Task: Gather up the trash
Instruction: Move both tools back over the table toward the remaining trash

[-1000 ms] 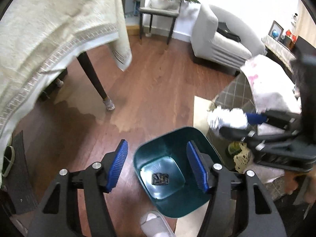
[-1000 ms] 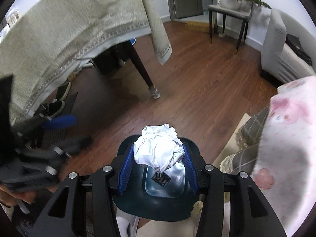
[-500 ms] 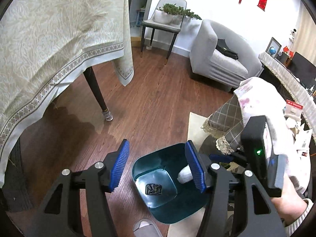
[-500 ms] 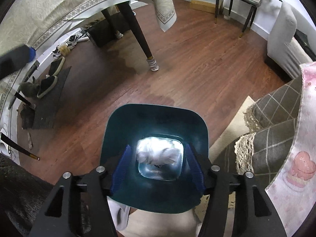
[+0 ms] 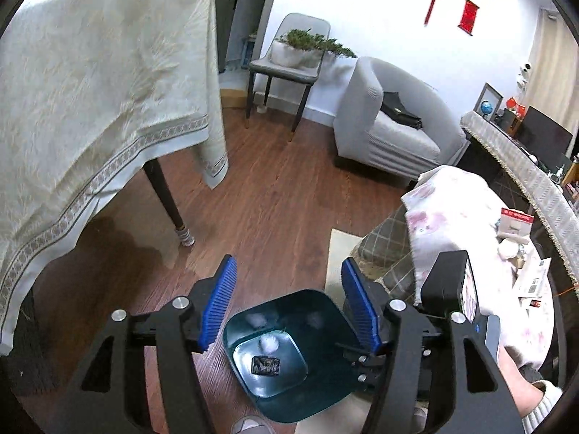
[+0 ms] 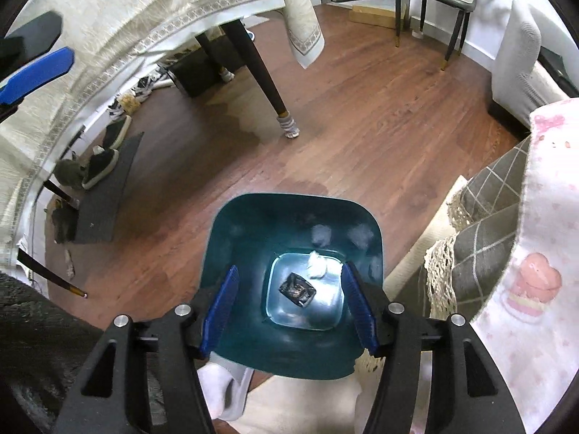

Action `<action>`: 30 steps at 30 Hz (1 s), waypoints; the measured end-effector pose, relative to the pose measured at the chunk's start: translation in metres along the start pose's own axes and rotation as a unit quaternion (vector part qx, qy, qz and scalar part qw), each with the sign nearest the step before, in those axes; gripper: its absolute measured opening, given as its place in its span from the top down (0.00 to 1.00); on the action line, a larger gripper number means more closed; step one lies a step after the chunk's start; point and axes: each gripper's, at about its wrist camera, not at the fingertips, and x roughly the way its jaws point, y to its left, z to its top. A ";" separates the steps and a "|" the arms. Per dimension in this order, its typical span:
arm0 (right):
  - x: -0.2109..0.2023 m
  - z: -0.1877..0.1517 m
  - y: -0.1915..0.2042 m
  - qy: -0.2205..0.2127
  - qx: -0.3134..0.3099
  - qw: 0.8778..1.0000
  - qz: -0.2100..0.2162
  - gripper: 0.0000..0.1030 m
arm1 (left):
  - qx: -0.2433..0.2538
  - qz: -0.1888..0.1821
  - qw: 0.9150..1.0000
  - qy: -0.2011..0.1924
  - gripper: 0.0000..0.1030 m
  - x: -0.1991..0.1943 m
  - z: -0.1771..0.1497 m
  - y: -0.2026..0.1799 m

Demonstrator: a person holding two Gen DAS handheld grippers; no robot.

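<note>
A teal trash bin (image 6: 253,224) stands on the wood floor right under my right gripper (image 6: 289,269). That gripper is open and nothing is between its blue pads. On the bin's floor lie a crumpled white tissue (image 6: 318,269) and a dark wrapper (image 6: 297,289). My left gripper (image 5: 287,260) hovers higher, above the bin (image 5: 318,325). Its jaws are opening and hold nothing. From there the tissue (image 5: 268,343) and wrapper (image 5: 266,365) show small at the bottom. The right gripper's body (image 5: 452,289) and a hand sit at the right.
A table with a cream tablecloth (image 5: 90,108) and a dark leg (image 6: 267,83) stands to the left. A low table under pink and plaid cloths (image 6: 506,235) flanks the bin on the right. Behind are a grey armchair (image 5: 391,126) and a chair (image 5: 289,68). Shoes (image 6: 105,159) lie on a mat.
The white tissue was between the right gripper's pads, then was let go and dropped to the bin's floor. The left gripper has risen, so the bin looks smaller.
</note>
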 end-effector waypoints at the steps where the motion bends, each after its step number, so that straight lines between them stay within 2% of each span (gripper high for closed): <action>1: -0.006 0.000 0.001 -0.007 0.000 1.000 0.005 0.42 | 0.003 -0.001 1.000 -0.003 0.34 -0.001 0.001 -0.003; 12: -0.088 0.002 -0.010 -0.098 0.002 0.995 0.019 0.41 | 0.045 0.005 0.998 -0.040 0.26 -0.015 0.018 -0.048; 14: -0.103 -0.001 -0.014 -0.117 0.002 0.993 0.007 0.39 | 0.060 0.001 0.997 -0.046 0.25 -0.017 0.019 -0.060; 16: -0.117 -0.005 -0.019 -0.130 -0.002 0.991 -0.007 0.38 | 0.076 -0.007 0.996 -0.052 0.18 -0.017 0.019 -0.074; 26: -0.200 -0.041 -0.066 -0.199 0.011 0.976 -0.092 0.31 | 0.124 -0.055 0.989 -0.057 0.15 -0.013 0.017 -0.136; 30: -0.227 -0.062 -0.090 -0.214 0.032 0.969 -0.117 0.30 | 0.136 -0.094 0.985 -0.054 0.12 -0.013 0.014 -0.166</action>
